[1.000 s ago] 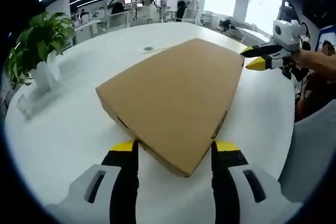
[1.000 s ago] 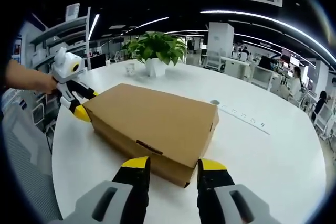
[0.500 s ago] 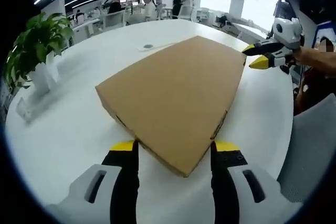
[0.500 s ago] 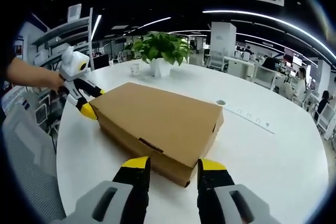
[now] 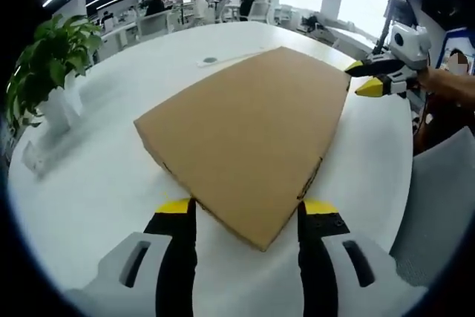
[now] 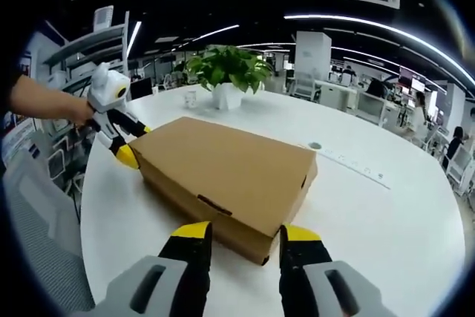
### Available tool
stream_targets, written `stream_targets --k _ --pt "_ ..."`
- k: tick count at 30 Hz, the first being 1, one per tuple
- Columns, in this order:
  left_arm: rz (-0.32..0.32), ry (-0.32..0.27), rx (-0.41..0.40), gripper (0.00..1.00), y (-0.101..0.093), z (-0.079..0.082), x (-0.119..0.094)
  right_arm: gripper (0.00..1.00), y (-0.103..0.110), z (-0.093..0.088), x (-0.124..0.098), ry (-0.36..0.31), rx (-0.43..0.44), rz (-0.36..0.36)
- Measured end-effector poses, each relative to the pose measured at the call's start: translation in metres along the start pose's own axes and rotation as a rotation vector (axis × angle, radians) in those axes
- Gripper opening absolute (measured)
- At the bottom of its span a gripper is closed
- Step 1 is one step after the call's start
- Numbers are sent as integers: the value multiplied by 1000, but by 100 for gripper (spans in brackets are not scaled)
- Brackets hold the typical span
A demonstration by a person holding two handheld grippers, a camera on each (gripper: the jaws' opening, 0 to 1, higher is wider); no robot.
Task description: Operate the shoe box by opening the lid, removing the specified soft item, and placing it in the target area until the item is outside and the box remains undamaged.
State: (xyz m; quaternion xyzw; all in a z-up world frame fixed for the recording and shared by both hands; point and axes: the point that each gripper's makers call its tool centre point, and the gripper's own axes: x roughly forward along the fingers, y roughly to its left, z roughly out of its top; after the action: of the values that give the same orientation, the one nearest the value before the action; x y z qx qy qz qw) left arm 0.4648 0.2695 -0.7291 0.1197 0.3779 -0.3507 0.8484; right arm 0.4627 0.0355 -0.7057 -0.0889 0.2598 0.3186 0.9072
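Closed cardboard shoe box [image 5: 249, 128] lying flat on the round white surface [image 5: 96, 176]. Left tongs [image 5: 247, 208] and right tongs [image 6: 245, 232] each stand parted astride opposite box corners, gripping nothing. A potted plant [image 6: 226, 72] stands beyond the box.

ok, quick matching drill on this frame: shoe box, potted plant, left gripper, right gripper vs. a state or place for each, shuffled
Things:
1. shoe box
2. potted plant
3. left gripper
4. right gripper

States or places:
A. upright on the white table, beyond the box
B. lid shut, lying flat on the table
C. jaws open astride a box corner, the plant off to its left in its own view
D. jaws open astride a box corner, the plant straight beyond the box in its own view

Pairs: 1-B, 2-A, 3-C, 4-D
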Motion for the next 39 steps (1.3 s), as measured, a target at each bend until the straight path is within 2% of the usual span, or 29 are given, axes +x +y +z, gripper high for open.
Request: stream_targets --k 10,16,26,39 --pt "-14 25 45 53 13 -3 -4 30 18 0 1 5 -26 -3" --pt "-25 37 67 53 20 -5 -5 29 25 0 0 -5 -13 -13" --pt "-33 79 122 54 31 -7 -6 30 41 0 0 -25 -6 -28" --pt "-39 128 188 55 44 -9 -5 27 57 0 2 -13 -23 -29"
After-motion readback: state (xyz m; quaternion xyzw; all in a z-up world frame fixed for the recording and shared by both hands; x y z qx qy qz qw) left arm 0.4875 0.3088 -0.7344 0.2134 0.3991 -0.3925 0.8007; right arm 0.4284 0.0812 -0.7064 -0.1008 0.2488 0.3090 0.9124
